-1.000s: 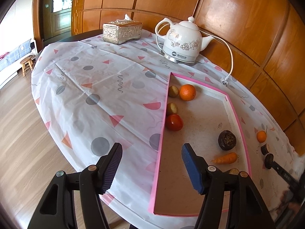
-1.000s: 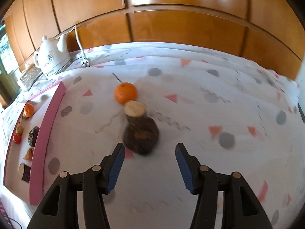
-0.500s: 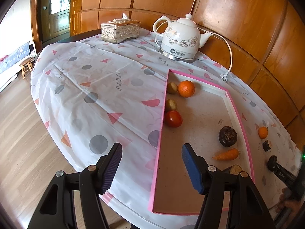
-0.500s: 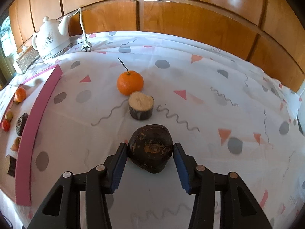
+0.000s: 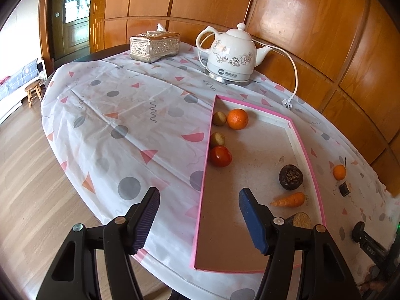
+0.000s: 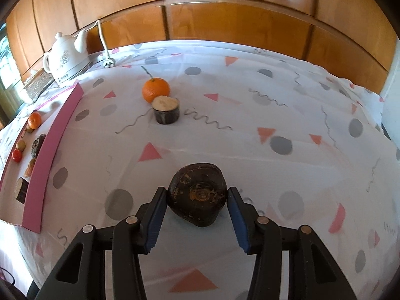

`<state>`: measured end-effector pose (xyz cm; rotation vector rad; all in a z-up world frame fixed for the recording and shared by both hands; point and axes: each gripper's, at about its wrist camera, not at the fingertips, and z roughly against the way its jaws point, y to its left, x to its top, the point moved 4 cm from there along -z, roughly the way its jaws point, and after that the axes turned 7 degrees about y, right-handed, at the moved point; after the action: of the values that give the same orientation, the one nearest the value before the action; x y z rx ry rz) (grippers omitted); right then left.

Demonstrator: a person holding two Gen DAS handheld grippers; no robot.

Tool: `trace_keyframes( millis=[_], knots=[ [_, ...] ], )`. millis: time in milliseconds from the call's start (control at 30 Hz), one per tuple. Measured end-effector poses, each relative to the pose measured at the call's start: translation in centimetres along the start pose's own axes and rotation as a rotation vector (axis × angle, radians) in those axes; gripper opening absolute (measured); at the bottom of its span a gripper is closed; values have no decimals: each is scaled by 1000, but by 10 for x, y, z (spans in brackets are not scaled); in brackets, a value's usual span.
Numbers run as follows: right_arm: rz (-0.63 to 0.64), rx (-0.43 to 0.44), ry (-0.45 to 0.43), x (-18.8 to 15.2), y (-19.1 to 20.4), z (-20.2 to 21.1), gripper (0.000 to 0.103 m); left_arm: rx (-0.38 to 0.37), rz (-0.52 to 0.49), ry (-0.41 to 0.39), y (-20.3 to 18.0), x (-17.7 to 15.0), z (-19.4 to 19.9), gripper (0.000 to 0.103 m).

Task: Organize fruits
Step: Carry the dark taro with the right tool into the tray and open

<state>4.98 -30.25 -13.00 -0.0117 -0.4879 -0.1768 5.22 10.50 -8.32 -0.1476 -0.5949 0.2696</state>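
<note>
My right gripper (image 6: 197, 203) is shut on a dark brown lumpy root (image 6: 197, 196) and holds it above the tablecloth. Beyond it lie a tangerine with a stem (image 6: 156, 89) and a cut dark stump piece (image 6: 166, 109). My left gripper (image 5: 198, 215) is open and empty over the near edge of the pink-rimmed tray (image 5: 203, 172). The tray holds an orange (image 5: 237, 119), two kiwis (image 5: 219, 118), a tomato (image 5: 220, 156), a dark root (image 5: 290, 177), a carrot (image 5: 290, 199) and a cut stump piece (image 5: 300, 220).
A white electric kettle (image 5: 231, 58) with its cord and a silver tissue box (image 5: 154, 43) stand at the table's far side. Wood panelling runs behind the table. The table edge and wooden floor (image 5: 27, 175) lie to the left.
My right gripper has closed on the dark root and lifted it off the cloth. My left gripper has drifted slightly; its jaws stay open.
</note>
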Motion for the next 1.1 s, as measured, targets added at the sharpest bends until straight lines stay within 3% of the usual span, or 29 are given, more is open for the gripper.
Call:
trace_keyframes(
  millis=[800, 1100],
  knots=[
    [27, 29, 16, -14, 11, 10, 50, -4, 55, -10, 16, -3, 2, 75],
    [81, 236, 23, -3, 60, 30, 50, 9, 56, -24, 19, -1, 3, 75]
  ],
)
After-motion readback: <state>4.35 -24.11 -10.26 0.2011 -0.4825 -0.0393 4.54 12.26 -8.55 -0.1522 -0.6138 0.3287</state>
